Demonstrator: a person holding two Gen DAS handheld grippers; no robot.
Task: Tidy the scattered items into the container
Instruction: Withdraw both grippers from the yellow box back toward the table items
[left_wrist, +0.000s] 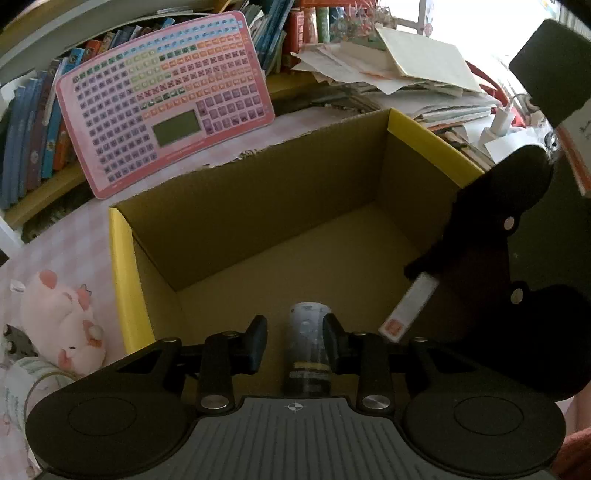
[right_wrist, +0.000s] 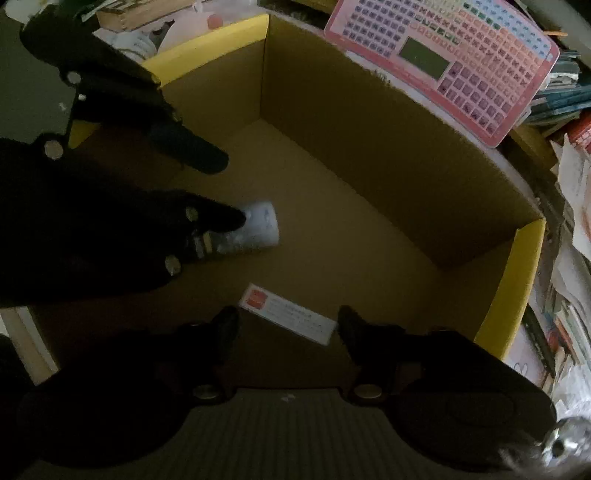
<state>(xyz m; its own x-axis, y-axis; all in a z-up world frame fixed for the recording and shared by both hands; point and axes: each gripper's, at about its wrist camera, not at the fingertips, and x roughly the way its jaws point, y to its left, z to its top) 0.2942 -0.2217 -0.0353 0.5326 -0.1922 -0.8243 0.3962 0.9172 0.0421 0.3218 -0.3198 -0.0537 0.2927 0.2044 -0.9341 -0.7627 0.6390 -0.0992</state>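
A cardboard box (left_wrist: 122, 258) with yellow rims, also in the right wrist view (right_wrist: 517, 295), is the container. My left gripper (left_wrist: 294, 338) is open inside it, over a clear bottle with a dark cap (left_wrist: 308, 343) that lies against the right finger. The bottle (right_wrist: 255, 229) also shows in the right wrist view beside the left gripper's finger (right_wrist: 221, 218). My right gripper (right_wrist: 288, 325) is open over a flat white packet with a red mark (right_wrist: 288, 314), apart from both fingers. The packet (left_wrist: 410, 306) shows below the right gripper (left_wrist: 480, 258) in the left wrist view.
A pink plush pig (left_wrist: 62, 317) and a roll of tape (left_wrist: 33, 380) lie left of the box on a pink checked cloth. A pink keyboard toy (left_wrist: 162, 99) leans behind the box against shelved books. Stacked papers (left_wrist: 388, 66) sit at the back right.
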